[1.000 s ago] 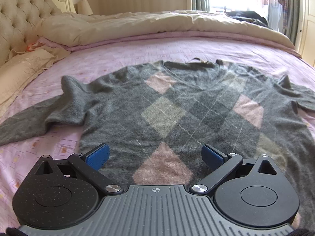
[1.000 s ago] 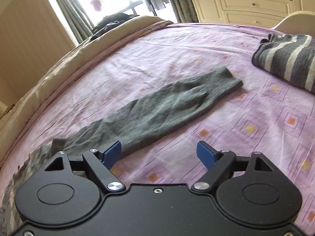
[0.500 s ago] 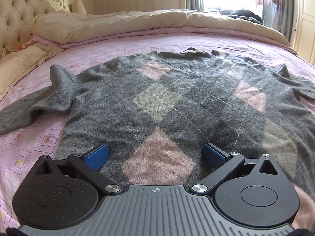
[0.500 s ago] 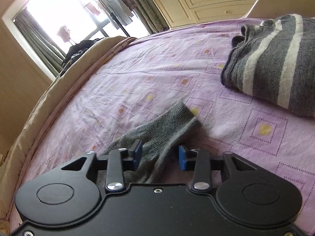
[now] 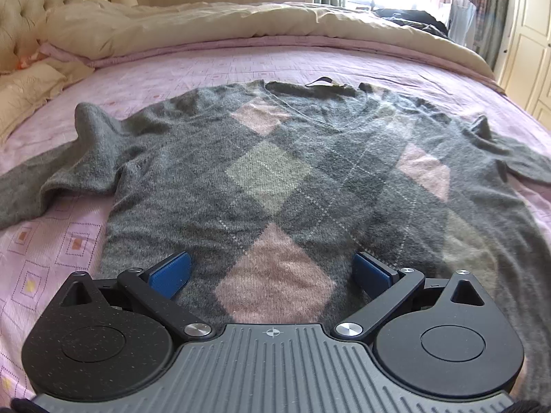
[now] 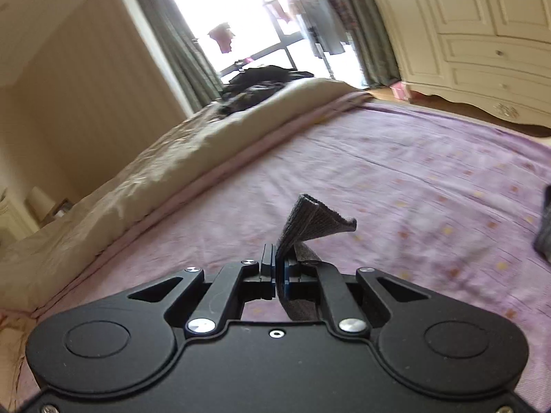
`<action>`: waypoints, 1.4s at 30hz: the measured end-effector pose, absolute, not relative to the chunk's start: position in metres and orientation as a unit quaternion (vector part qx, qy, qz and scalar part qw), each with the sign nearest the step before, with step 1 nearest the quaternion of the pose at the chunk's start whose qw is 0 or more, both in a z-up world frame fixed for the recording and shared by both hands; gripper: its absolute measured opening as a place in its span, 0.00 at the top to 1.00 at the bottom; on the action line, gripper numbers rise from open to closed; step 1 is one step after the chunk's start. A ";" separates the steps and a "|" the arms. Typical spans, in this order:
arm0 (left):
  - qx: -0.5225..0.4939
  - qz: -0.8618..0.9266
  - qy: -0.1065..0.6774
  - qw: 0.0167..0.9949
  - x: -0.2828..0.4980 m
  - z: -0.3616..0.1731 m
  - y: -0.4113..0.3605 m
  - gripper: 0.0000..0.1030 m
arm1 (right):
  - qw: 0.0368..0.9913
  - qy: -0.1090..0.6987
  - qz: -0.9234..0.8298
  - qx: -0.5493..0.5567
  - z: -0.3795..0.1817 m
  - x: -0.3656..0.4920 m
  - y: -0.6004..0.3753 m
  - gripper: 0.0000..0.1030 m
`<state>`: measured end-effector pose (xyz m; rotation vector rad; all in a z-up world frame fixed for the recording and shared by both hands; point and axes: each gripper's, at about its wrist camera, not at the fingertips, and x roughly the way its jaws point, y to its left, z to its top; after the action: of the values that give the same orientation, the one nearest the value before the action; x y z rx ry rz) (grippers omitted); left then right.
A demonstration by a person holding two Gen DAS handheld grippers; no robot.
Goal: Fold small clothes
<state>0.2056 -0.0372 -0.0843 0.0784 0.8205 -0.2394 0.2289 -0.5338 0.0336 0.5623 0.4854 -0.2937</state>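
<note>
A grey argyle sweater [image 5: 275,179] with pink and pale diamonds lies flat on the pink bedsheet [image 5: 206,65], neck away from me. One sleeve [image 5: 31,189] trails off to the left. My left gripper [image 5: 272,272] hovers open over the sweater's hem, blue pads on either side of a pink diamond, nothing between them. In the right wrist view my right gripper [image 6: 279,268] is shut on the cuff of the other grey sleeve [image 6: 310,220], which sticks up above the jaws, lifted off the bed.
A beige duvet [image 5: 241,24] is bunched along the far side of the bed, with a tufted headboard [image 5: 27,3] at left. A striped grey garment [image 6: 544,227] shows at the right edge. Cream wardrobe [image 6: 482,34] and a window stand beyond the bed.
My right gripper closed on the end of the sleeve and lifted it off the bed, tilting upward. The left gripper stayed open over the hem, edging slightly closer.
</note>
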 end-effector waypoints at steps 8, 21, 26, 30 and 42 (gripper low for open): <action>0.003 -0.119 0.395 0.911 0.187 -0.064 -0.002 0.02 | 0.943 0.229 0.035 0.241 0.063 0.303 -0.365 0.89; -0.009 -0.090 0.390 0.916 0.188 -0.052 0.052 0.02 | 0.905 0.341 0.191 0.168 -0.037 0.345 -0.153 0.85; -0.018 -0.086 0.397 0.914 0.192 -0.053 0.063 0.02 | 0.895 0.342 0.202 0.201 -0.056 0.318 -0.167 0.57; -0.018 -0.097 0.397 0.913 0.199 -0.048 0.064 0.02 | 0.909 0.318 0.173 0.208 -0.052 0.292 -0.208 0.51; -0.022 -0.116 0.392 0.912 0.287 -0.044 0.032 0.02 | 0.940 0.296 0.083 0.149 -0.053 0.233 -0.290 0.51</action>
<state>0.2870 0.0321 -0.0435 -0.0455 0.8076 -0.2398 0.2334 -0.2897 -0.0530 0.3049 0.6031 0.1688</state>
